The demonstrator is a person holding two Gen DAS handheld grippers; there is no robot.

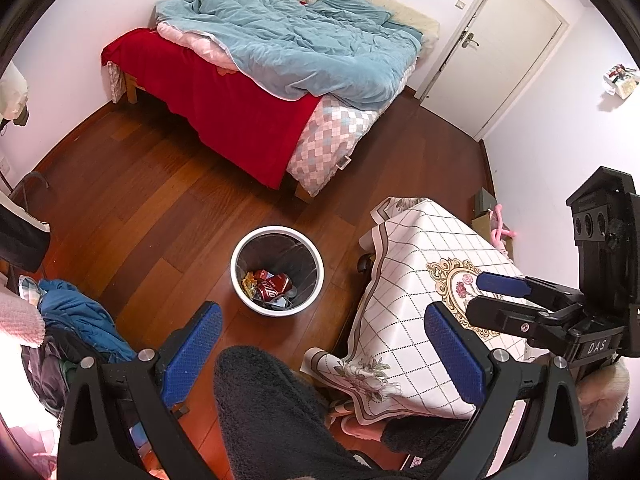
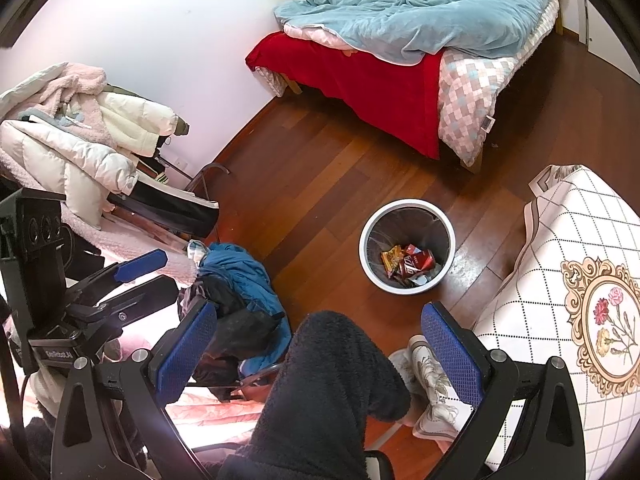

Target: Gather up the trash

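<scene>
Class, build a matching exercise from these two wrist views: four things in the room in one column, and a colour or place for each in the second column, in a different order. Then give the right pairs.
Things
1. trash bin
2. duvet
3. door
4. tablecloth

Descriptions
A. light blue, rumpled on the bed
B. shut, in the far corner of the room
C. on the wooden floor, with red cans inside
D. white grid pattern with a flower medallion

Pairs: 1-C, 2-A, 3-B, 4-D
</scene>
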